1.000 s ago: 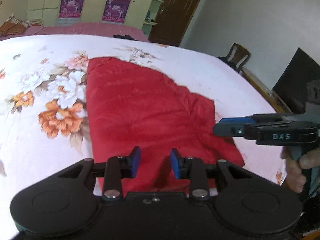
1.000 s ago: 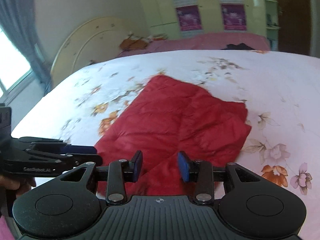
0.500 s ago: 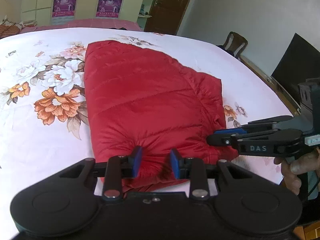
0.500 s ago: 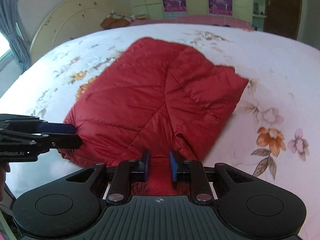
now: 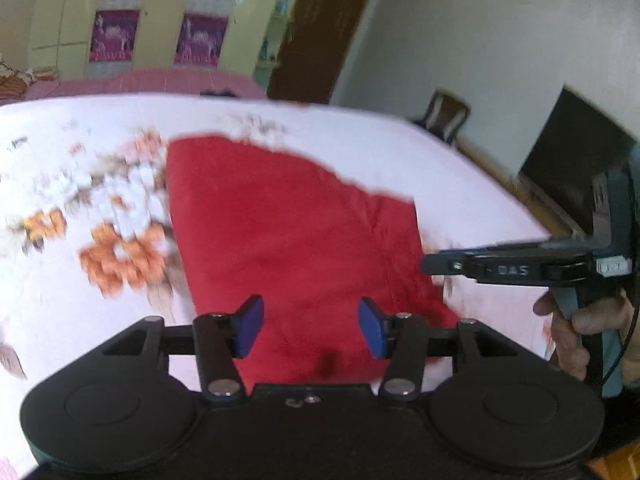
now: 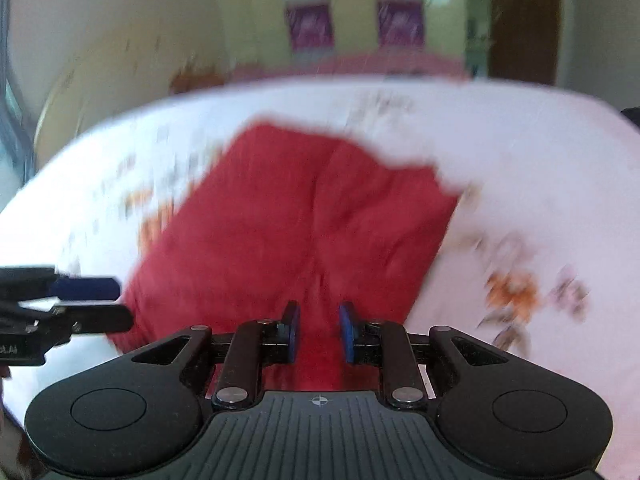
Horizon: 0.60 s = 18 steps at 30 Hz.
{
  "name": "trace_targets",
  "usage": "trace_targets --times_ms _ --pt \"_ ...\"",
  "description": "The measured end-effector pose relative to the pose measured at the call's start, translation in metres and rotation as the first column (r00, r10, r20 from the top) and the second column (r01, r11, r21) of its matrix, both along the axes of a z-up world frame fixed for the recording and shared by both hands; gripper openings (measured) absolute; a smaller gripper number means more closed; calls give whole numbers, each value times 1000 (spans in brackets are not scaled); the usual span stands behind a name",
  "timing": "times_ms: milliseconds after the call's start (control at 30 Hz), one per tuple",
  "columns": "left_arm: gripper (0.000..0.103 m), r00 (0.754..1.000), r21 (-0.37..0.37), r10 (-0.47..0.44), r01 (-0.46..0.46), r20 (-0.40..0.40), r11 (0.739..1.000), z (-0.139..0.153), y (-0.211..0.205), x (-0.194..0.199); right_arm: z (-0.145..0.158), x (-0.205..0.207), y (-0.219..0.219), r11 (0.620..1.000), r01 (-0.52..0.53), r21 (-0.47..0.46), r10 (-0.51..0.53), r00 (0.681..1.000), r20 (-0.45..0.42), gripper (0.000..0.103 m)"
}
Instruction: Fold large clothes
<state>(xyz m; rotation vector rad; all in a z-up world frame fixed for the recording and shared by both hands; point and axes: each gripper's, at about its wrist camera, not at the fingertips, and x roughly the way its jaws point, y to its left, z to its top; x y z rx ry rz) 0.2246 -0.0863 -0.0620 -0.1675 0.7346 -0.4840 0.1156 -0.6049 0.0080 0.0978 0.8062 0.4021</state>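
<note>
On the flowered bedsheet (image 5: 60,300), a red padded jacket (image 5: 288,240) lies folded into a thick block, near edge towards the person. The left gripper (image 5: 310,326) has just been opening; its blue pads stand well apart over the near hem, pressing on nothing. The right gripper (image 6: 318,330) has also just widened a little, with a narrow gap over the red cloth; whether the pads pinch any fabric I cannot tell through the blur.

The step looks like letting go after a fold. To do it well, lift both tools straight clear so the puffy layers do not drag open, then check the edges line up.

Beyond the bed, a pink-covered bed (image 5: 132,84) lies far, yellow wardrobes (image 5: 52,20) carry purple posters, a brown door (image 5: 320,28) stands right of them, and a wooden chair (image 5: 444,116) and dark screen (image 5: 572,160) sit by the right wall.
</note>
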Motion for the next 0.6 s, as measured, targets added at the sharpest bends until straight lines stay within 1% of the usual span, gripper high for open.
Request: trace_targets --times_ms 33,100,167,200,233,267,333,433,467,567,600 --pt "50 1000 -14 14 -13 5 1000 2 5 8 4 4 -6 999 33 20 -33 999 15 44" --pt "50 1000 -10 24 -24 2 1000 4 7 25 8 17 -13 997 64 47 -66 998 23 44" --pt "50 1000 -13 29 -29 10 1000 5 8 43 8 31 -17 996 76 53 -78 996 37 44" --pt "49 1000 -16 28 -28 10 999 4 8 52 7 39 -18 995 83 52 -85 996 41 43" --pt "48 1000 -15 30 -30 8 999 2 7 62 3 51 -21 995 84 57 -86 996 36 31" --pt "48 999 -10 34 -34 1 999 -2 5 70 -1 61 -23 994 84 67 -86 996 26 21" --pt "46 999 -3 42 -42 -31 999 -11 2 88 -13 82 -27 993 85 82 -87 996 15 19" --pt "46 995 24 59 -57 -82 998 -29 -3 108 -39 105 -35 991 95 91 -91 995 -40 18" --pt "49 994 32 63 -60 -89 998 -34 -3 112 -47 108 -38 991 100 92 -95 994 -57 17" --pt "49 992 38 76 -72 -103 997 -43 -6 115 -77 114 -45 985 115 132 -99 988 -122 17" --pt "49 992 44 75 -71 -104 997 -44 -6 115 -82 114 -47 983 115 146 -97 987 -129 17"
